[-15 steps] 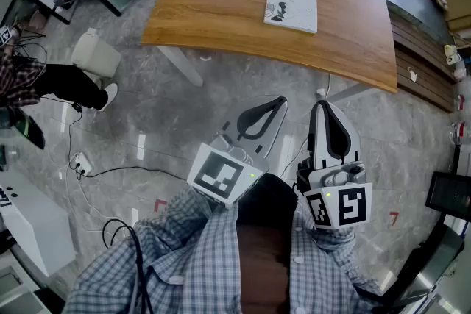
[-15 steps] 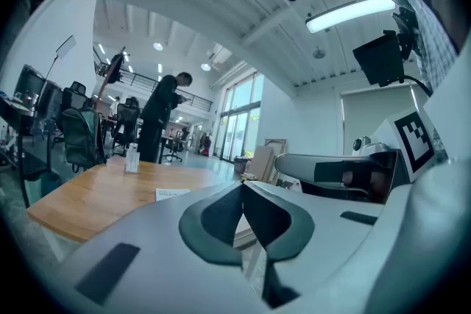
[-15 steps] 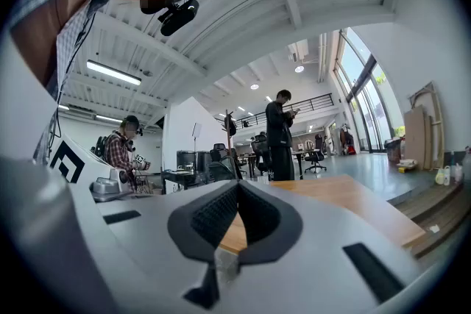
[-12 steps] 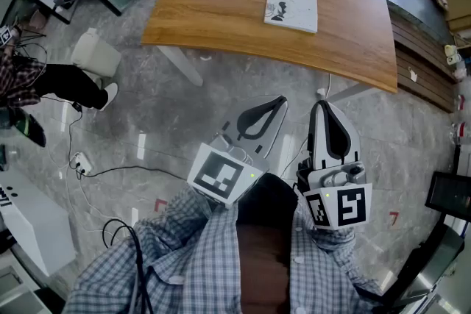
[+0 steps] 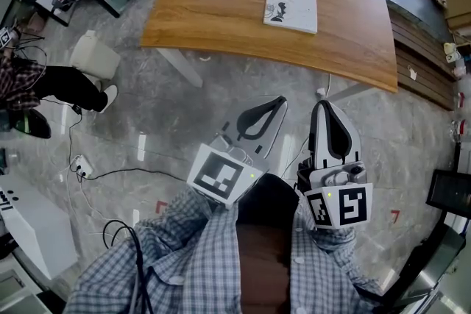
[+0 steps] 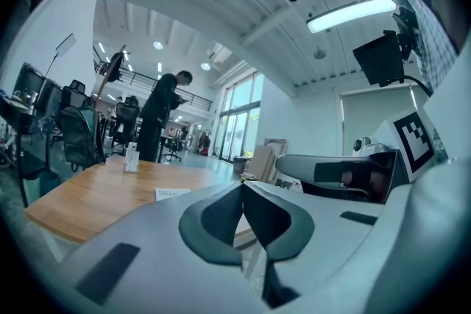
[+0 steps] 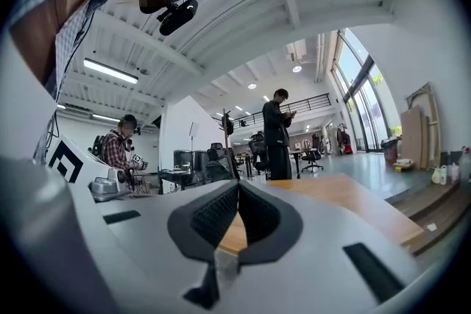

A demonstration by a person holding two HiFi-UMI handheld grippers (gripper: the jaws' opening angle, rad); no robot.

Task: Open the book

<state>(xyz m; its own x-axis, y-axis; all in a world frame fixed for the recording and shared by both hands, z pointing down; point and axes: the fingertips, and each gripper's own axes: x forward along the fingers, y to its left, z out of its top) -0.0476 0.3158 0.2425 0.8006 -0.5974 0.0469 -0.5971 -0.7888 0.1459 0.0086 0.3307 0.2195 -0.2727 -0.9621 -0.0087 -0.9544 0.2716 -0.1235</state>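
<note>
A white book (image 5: 291, 3) lies shut, cover up, on the wooden table (image 5: 221, 4), toward its right side; in the left gripper view the book (image 6: 171, 193) shows as a thin white slab on the tabletop. Both grippers hang close to my body, well short of the table and over the floor. My left gripper (image 5: 278, 101) is shut, its jaws meeting at the tips with nothing held, and the same shows at the left gripper (image 6: 242, 186) in its own view. My right gripper (image 5: 328, 105) is also shut and empty, tips together at the right gripper (image 7: 238, 186).
The table's near edge (image 5: 265, 59) curves toward me above a grey marble floor. Cables and a power strip (image 5: 79, 164) lie on the floor at left. A person's leg and shoe (image 5: 81, 88) show at far left. Wooden steps (image 5: 423, 62) run along the right.
</note>
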